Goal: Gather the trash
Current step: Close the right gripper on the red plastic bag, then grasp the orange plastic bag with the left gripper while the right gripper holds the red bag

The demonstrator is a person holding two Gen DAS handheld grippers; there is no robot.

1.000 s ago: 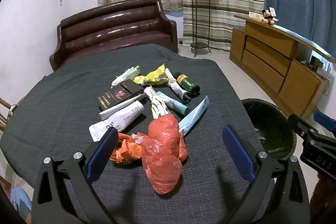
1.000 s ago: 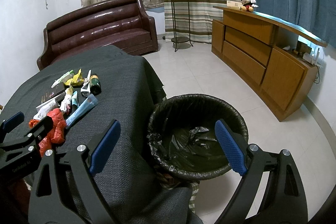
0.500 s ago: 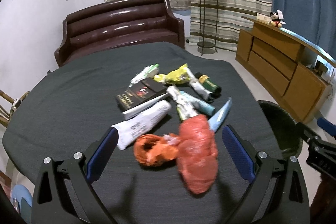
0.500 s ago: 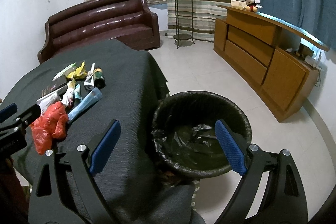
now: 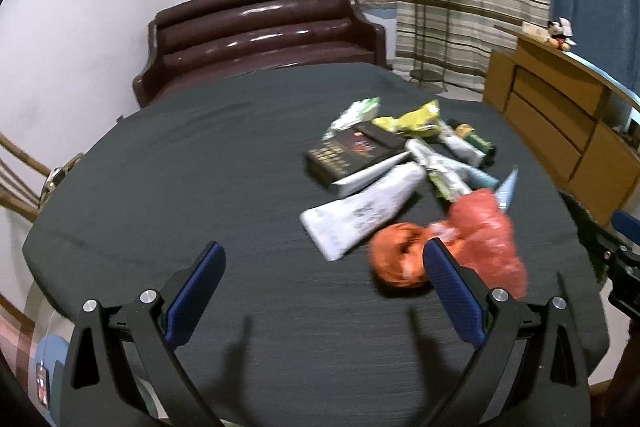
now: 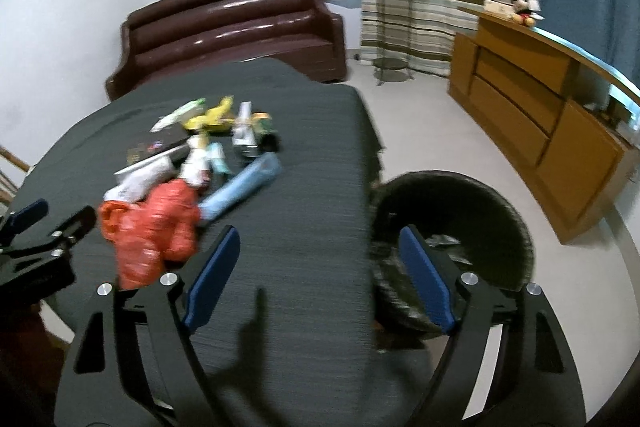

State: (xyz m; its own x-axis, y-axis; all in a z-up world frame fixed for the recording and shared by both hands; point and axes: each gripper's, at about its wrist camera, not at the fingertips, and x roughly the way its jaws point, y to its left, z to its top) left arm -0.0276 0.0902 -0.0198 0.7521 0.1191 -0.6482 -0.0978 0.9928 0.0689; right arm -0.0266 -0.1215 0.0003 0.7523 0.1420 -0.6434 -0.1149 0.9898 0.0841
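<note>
A heap of trash lies on the dark grey tablecloth (image 5: 200, 155): a crumpled red plastic bag (image 5: 488, 239) (image 6: 160, 227), an orange bag (image 5: 400, 261), a white tube (image 5: 360, 215), a black box (image 5: 352, 151), a yellow wrapper (image 5: 416, 119), a green bottle (image 5: 476, 143) and a light-blue tube (image 6: 244, 191). My left gripper (image 5: 324, 255) is open over bare cloth, left of the heap, its right finger beside the orange bag. My right gripper (image 6: 320, 239) hangs over the table's edge, its jaws closing with nothing between them. A black-lined bin (image 6: 460, 179) stands on the floor just right of the table.
A brown leather sofa (image 5: 260, 27) stands behind the table. A wooden sideboard (image 6: 540, 107) runs along the right wall, with a plant stand (image 6: 390, 7) by the striped curtains. A wooden chair (image 5: 20, 179) is at the table's left edge. Pale floor lies around the bin.
Both views have swung left: the heap has slid right in the left wrist view, and the bin has slid right in the right wrist view. The right jaws have narrowed a little.
</note>
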